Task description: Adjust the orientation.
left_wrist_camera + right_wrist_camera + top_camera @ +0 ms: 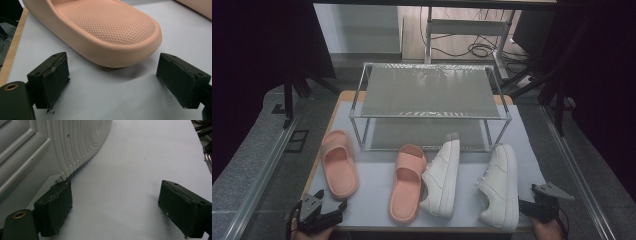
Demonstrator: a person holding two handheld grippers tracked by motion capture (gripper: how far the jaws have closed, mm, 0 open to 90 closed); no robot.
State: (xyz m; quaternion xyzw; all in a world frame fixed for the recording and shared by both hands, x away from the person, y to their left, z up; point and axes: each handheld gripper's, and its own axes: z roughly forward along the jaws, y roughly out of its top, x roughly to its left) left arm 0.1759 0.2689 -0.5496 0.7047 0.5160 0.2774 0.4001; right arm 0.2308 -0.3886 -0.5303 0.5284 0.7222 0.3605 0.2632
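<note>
Two pink slides lie on the white mat: one (339, 164) at the left, the other (407, 182) near the middle. Two white sneakers lie on their sides, one (443, 175) beside the middle slide, one (500, 185) at the right. My left gripper (334, 207) rests open at the front left; the heel of the left slide (100, 30) lies just ahead of its jaws. My right gripper (526, 206) is open at the front right, its left pad (58, 205) close to the right sneaker's sole (45, 152). Nothing is between either pair of jaws.
A two-tier metal-framed shoe rack (429, 107) stands at the back of the mat, both shelves bare. The wooden table edge (12, 47) runs along the mat's left side. Aluminium rails (257, 175) flank the table; cables lie on the floor beyond.
</note>
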